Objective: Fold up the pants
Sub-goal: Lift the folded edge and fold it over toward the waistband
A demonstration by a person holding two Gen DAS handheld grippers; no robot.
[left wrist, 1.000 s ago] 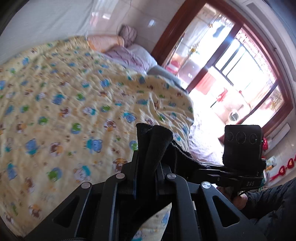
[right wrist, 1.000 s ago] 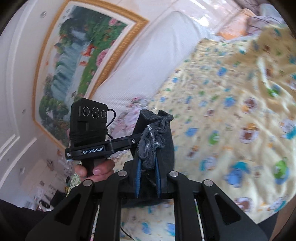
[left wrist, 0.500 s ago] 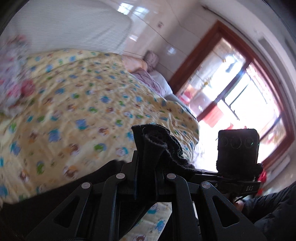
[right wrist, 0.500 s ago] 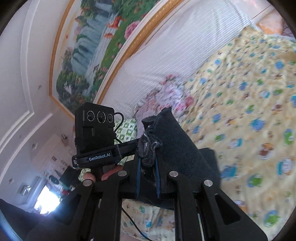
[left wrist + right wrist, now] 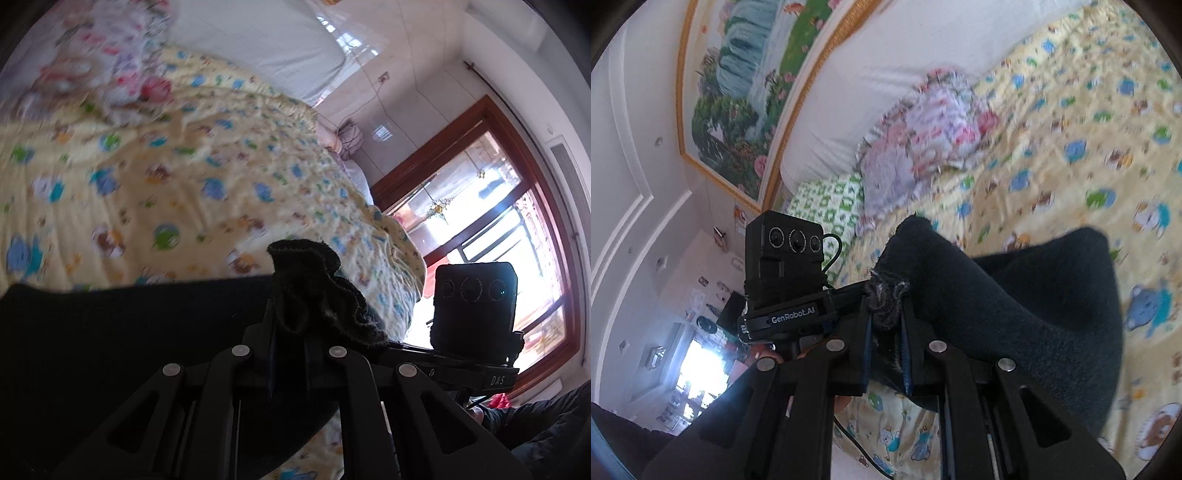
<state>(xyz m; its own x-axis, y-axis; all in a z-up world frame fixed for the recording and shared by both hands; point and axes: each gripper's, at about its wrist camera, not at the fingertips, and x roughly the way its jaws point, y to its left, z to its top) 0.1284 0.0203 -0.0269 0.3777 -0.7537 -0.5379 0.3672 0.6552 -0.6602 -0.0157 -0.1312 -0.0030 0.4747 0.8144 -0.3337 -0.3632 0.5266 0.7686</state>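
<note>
— So we pinch the dark pants (image 5: pixel 122 332) tight in the left gripper (image 5: pixel 288 332) and the right gripper (image 5: pixel 886 321), up over the bed (image 5: pixel 221 155).

— We could let a corner slip. Then our fold lands crooked near that flowery pillow (image 5: pixel 923 122).

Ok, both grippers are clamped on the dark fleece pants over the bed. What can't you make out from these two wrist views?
- Left wrist view: the dark fleece pants run off the left edge and behind the left gripper; legs and fold state unknown.
- Right wrist view: the right gripper hides the pinched hem; the pants' lower end is cut off.
- Yellow cartoon-print bedsheet and floral pillow are motion-blurred.
- Neither view shows whether the pants touch the sheet.
</note>
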